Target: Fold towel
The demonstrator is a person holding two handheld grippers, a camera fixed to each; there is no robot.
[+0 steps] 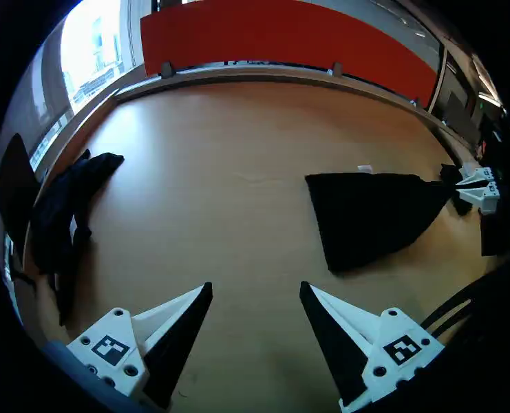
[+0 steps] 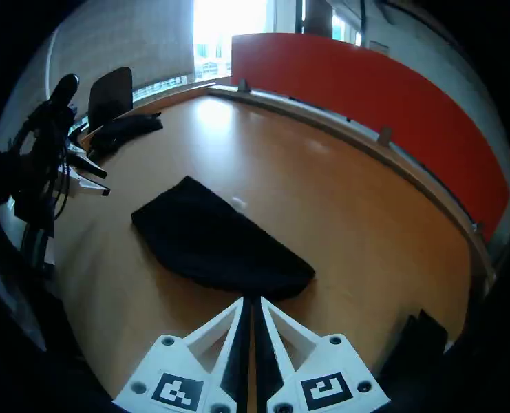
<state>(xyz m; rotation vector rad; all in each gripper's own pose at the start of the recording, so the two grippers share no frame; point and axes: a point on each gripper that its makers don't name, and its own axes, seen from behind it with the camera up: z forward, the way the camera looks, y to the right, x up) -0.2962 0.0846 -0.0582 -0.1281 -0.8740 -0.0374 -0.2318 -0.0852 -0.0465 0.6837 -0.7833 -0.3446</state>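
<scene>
A black towel (image 1: pixel 372 213) (image 2: pixel 213 241) lies flat on the wooden table (image 1: pixel 220 172), folded into a rough wedge. In the left gripper view my left gripper (image 1: pixel 255 292) hangs open above bare wood, left of the towel and apart from it. My right gripper (image 2: pixel 252 301) has its fingers nearly together, and their tips meet the towel's near edge. From the left gripper view the right gripper (image 1: pixel 476 186) sits at the towel's drawn-out far right corner. The left gripper (image 2: pixel 89 175) shows far left in the right gripper view.
A crumpled black garment (image 1: pixel 69 199) (image 2: pixel 124 127) lies near the table's left edge, beside a dark chair (image 2: pixel 110 96). A red divider panel (image 1: pixel 282 34) (image 2: pixel 392 89) runs along the far edge. Windows stand behind it.
</scene>
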